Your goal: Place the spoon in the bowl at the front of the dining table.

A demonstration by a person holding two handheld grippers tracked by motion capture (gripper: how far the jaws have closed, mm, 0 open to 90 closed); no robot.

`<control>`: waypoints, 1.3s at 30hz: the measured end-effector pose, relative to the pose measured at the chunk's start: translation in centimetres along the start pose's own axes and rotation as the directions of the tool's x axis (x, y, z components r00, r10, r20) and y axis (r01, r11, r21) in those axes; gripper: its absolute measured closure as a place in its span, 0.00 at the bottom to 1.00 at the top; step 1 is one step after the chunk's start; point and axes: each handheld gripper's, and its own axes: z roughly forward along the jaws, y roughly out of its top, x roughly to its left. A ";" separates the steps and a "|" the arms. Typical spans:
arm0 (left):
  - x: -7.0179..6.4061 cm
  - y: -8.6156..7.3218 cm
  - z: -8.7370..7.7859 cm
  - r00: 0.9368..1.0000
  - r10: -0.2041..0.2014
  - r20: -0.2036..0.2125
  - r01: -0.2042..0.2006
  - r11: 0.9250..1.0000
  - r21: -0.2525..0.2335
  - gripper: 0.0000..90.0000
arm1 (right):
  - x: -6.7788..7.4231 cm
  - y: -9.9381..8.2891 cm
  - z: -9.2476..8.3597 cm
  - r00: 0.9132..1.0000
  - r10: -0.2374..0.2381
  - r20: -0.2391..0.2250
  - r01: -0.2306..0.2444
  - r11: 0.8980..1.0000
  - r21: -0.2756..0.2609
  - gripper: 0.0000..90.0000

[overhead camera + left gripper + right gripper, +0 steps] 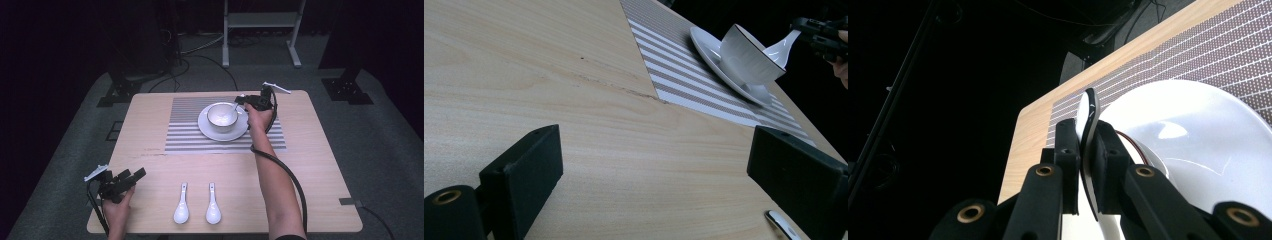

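With the right gripper (243,99) clamped on the handle of a white ceramic spoon (236,105) angled into the white bowl (222,115) on its saucer (215,134), lower gently before releasing, while the left gripper (134,178) rests parted

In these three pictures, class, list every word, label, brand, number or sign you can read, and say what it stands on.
None: no readable text stands on anything here.
The bowl, its plate and the two spoons on the table are plain white.
The striped mat carries only lines.
The spoon in the right gripper bears small pale marks on its dark edge, too small to read.
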 end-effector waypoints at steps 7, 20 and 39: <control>0.0 0.0 0.0 1.000 0.000 0.001 0.000 1.000 0.000 0.07 | -0.4 -0.4 0.4 1.000 -0.012 0.008 0.012 1.000 0.027 0.91; 0.0 0.0 0.0 1.000 -0.001 0.000 0.001 1.000 -0.001 0.07 | -1.5 -1.1 0.8 0.999 -0.040 0.035 0.038 0.998 0.058 0.90; 0.0 0.0 0.0 1.000 0.000 -0.001 0.000 1.000 0.000 0.07 | -2.5 -1.2 0.2 0.998 -0.042 0.048 0.039 0.997 0.060 0.88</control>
